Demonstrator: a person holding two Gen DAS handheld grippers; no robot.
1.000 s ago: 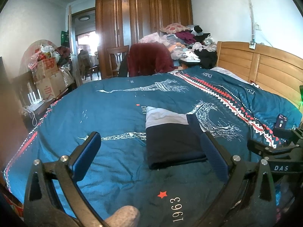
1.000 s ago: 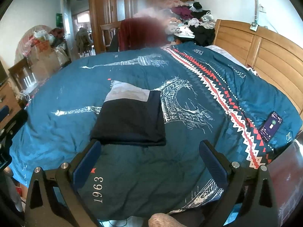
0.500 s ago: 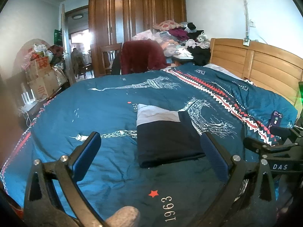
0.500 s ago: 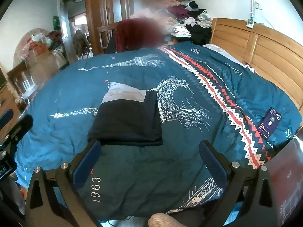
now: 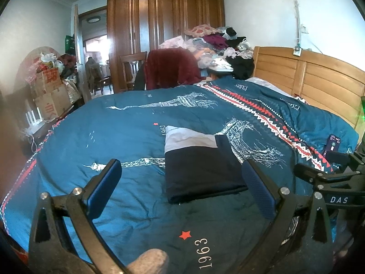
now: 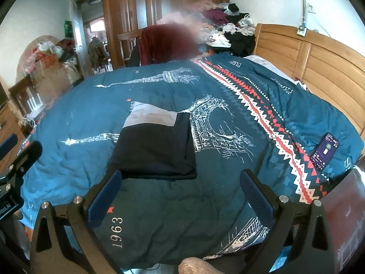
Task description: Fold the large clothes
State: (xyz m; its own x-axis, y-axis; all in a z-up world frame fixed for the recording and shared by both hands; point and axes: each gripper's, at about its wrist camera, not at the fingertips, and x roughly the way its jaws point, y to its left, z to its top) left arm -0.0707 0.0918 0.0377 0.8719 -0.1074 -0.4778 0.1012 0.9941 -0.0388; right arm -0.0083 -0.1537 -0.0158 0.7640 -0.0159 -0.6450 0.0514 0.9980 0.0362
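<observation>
A folded dark navy garment point(image 5: 200, 166) with a light grey band at its far end lies flat on the blue patterned quilt point(image 5: 127, 132), near the bed's middle. The same garment point(image 6: 157, 148) shows in the right wrist view, just beyond the left finger. My left gripper point(image 5: 180, 178) hovers open over the near edge of the bed, holding nothing, with the garment lying beyond and between its fingers. My right gripper point(image 6: 180, 187) is also open and empty, pulled back from the garment. The right gripper's body point(image 5: 330, 180) shows at the right edge of the left wrist view.
A phone point(image 6: 325, 151) lies on the quilt near the wooden headboard point(image 6: 319, 59). A pile of clothes point(image 5: 219, 45), a chair draped in dark red cloth point(image 5: 173, 68) and a wardrobe point(image 5: 164, 29) stand behind the bed. Cardboard boxes point(image 5: 50, 93) sit at the left.
Both grippers have drawn back and risen slightly from the bed, so the folded garment looks a little farther away. The garment itself has not moved.
</observation>
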